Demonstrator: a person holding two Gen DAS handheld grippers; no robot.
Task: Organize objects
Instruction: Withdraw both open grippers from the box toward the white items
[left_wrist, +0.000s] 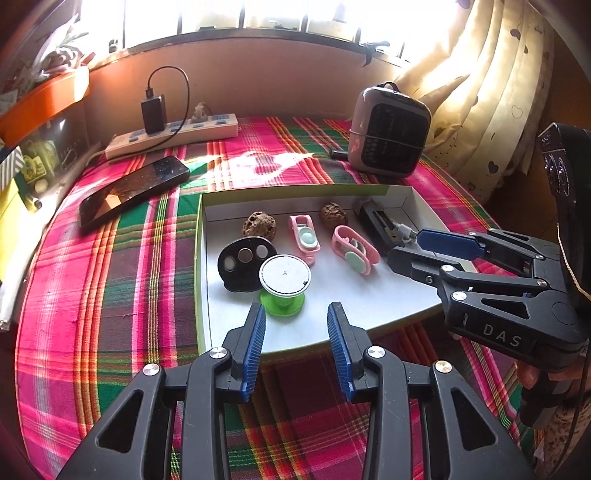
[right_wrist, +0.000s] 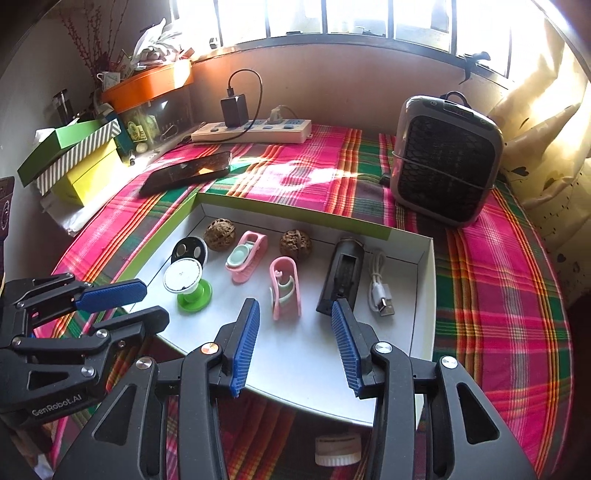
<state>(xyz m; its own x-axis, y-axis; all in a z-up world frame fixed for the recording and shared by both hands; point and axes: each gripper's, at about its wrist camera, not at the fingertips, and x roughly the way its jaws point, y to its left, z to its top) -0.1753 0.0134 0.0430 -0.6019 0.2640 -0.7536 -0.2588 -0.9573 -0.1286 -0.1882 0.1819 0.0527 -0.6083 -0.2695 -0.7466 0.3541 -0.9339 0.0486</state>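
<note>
A shallow white box lid with a green rim (left_wrist: 201, 236) (right_wrist: 424, 295) lies on the plaid cloth. In it are a green stand with a white disc (left_wrist: 284, 284) (right_wrist: 186, 284), a black oval piece (left_wrist: 240, 264) (right_wrist: 189, 250), two walnuts (left_wrist: 259, 223) (right_wrist: 295, 243), two pink clips (left_wrist: 304, 238) (right_wrist: 284, 288), a black holder (right_wrist: 341, 277) and a white USB cable (right_wrist: 380, 291). My left gripper (left_wrist: 296, 347) is open and empty at the lid's near edge, by the green stand. My right gripper (right_wrist: 295, 347) is open and empty over the lid's near side.
A phone (left_wrist: 133, 192) (right_wrist: 184, 172), a power strip with charger (left_wrist: 173, 133) (right_wrist: 255, 129) and a small grey fan heater (left_wrist: 391, 136) (right_wrist: 445, 162) lie beyond the lid. Boxes (right_wrist: 70, 162) stand at the left. A small white jar (right_wrist: 338, 448) lies under my right gripper. Curtain is at the right.
</note>
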